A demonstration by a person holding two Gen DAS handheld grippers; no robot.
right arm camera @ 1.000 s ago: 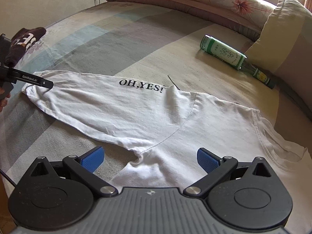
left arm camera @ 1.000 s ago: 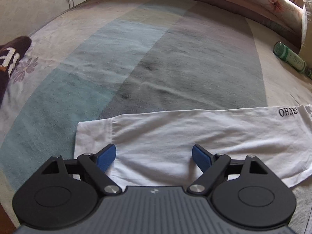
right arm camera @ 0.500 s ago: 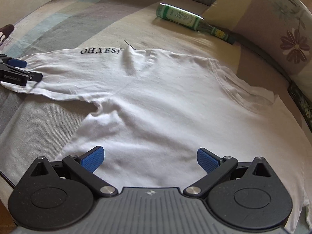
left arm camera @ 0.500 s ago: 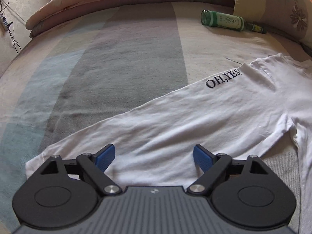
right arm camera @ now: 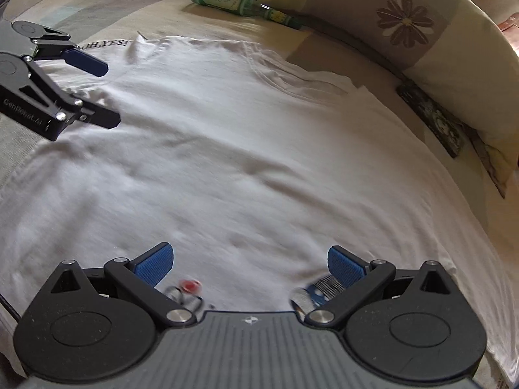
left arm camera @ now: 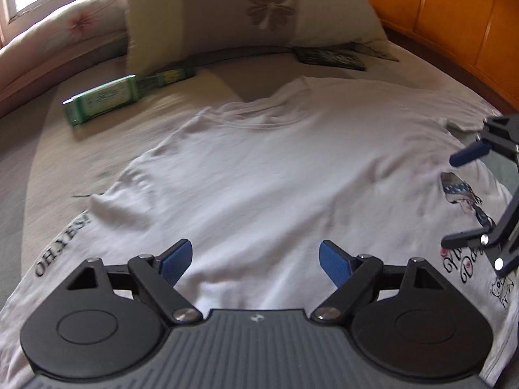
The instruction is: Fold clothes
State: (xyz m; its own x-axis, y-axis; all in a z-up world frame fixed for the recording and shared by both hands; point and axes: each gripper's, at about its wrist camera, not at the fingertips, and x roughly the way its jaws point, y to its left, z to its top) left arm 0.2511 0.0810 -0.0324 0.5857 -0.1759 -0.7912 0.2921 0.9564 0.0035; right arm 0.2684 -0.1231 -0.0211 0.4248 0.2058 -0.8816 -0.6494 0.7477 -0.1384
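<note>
A white T-shirt (left arm camera: 259,168) lies spread nearly flat on the bed (left arm camera: 39,149), its neckline toward the flowered pillow (left arm camera: 253,9) at 12 o'clock and the sleeve lettered "OH,YES!" trailing off toward 8 o'clock in the left wrist view. The left gripper (left arm camera: 256,259) hangs over the middle of the shirt with its fingers spread wide and nothing between them. The right gripper (right arm camera: 251,261) hovers over the printed lower part of the shirt, its fingers likewise wide apart and empty; in the left wrist view it shows at 3 o'clock. A green glass bottle (right arm camera: 227,0) lies on the bed at 11 o'clock, just beyond the shirt's shoulder and apart from it.

The folding itself looks barely begun: this seems the positioning step before a first fold. The next move likely calls for each gripper to go to an edge or sleeve, pinch a single layer, and carry it across the body.

A second ago the left gripper was out over the end of the lettered sleeve and the right one near the armpit; both have since swung inward over the shirt's body, still empty and just as wide.
</note>
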